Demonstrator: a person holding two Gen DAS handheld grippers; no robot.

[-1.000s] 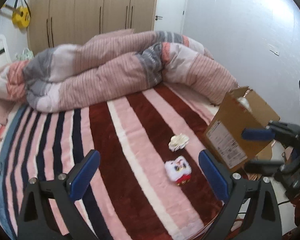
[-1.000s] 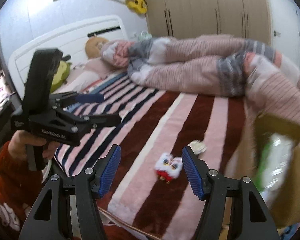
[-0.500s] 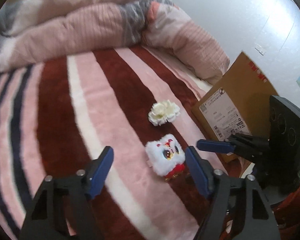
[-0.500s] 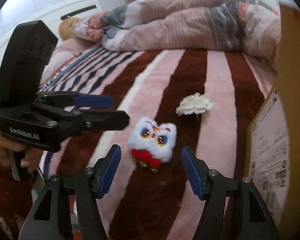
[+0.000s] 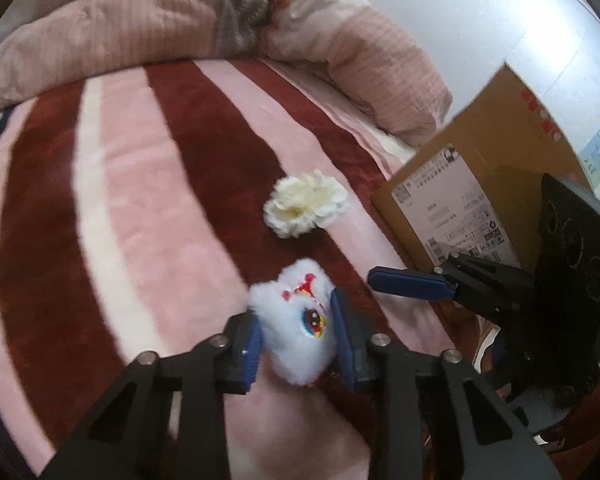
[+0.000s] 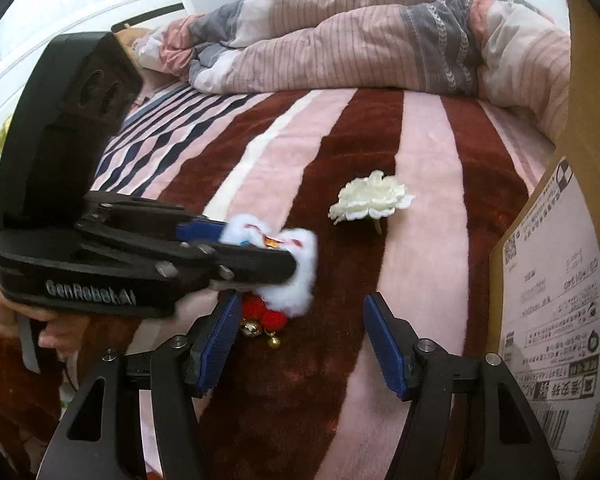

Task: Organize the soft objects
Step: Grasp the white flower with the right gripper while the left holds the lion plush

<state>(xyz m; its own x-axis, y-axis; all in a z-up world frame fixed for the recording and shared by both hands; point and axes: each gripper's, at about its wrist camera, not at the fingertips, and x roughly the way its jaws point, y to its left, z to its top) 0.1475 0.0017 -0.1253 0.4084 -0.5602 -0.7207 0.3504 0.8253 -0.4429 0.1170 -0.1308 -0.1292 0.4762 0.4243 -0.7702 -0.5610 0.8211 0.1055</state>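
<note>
A white fluffy lion plush (image 5: 296, 332) with red pompoms and small gold bells lies on the striped blanket. My left gripper (image 5: 298, 340) is shut on the plush, one blue pad on each side; in the right wrist view the plush (image 6: 296, 268) sits at its fingertips. A white fabric flower (image 5: 305, 203) lies just beyond it, also in the right wrist view (image 6: 370, 198). My right gripper (image 6: 300, 340) is open and empty, low over the blanket just right of the plush; it shows in the left wrist view (image 5: 410, 284).
A cardboard box (image 5: 472, 184) with a shipping label stands at the bed's right edge, also in the right wrist view (image 6: 556, 300). A rumpled pink and grey duvet (image 6: 360, 36) lies across the far end. A white headboard (image 6: 80, 16) stands at the left.
My left gripper moved forward and down and closed on the lion plush. The right gripper came lower and nearer the plush, still open.
</note>
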